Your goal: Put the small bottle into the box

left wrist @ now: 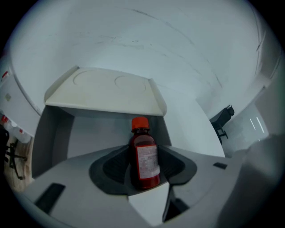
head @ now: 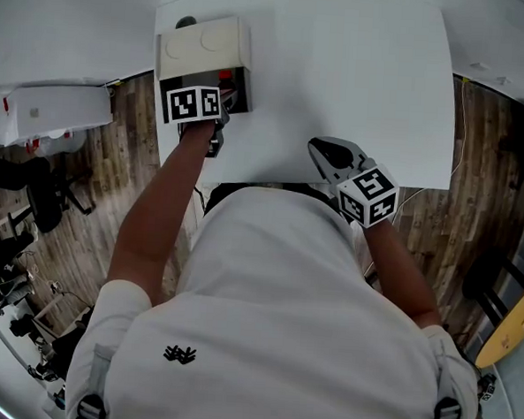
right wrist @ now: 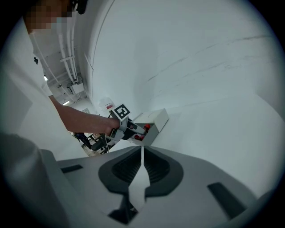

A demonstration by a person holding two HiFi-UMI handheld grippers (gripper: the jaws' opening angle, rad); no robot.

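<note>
A small dark-red bottle [left wrist: 143, 156] with a red cap and a white label stands upright between my left gripper's [left wrist: 144, 171] jaws, which are shut on it. Straight ahead is the open box [left wrist: 60, 133], its grey inside facing me and its cream lid [left wrist: 104, 91] raised above. In the head view the left gripper [head: 225, 91] reaches into the box [head: 205, 43] at the table's near-left corner, and the bottle's red cap [head: 224, 76] shows inside. My right gripper [head: 329, 155] hovers shut and empty over the table's front edge. The right gripper view shows the box [right wrist: 156, 119] and the left gripper [right wrist: 129, 129] from the side.
The white table [head: 358, 86] stretches right of and behind the box. Wooden floor [head: 104, 186] lies on both sides of the table. A white unit [head: 56, 110] and dark stands [head: 33, 195] sit to the left on the floor.
</note>
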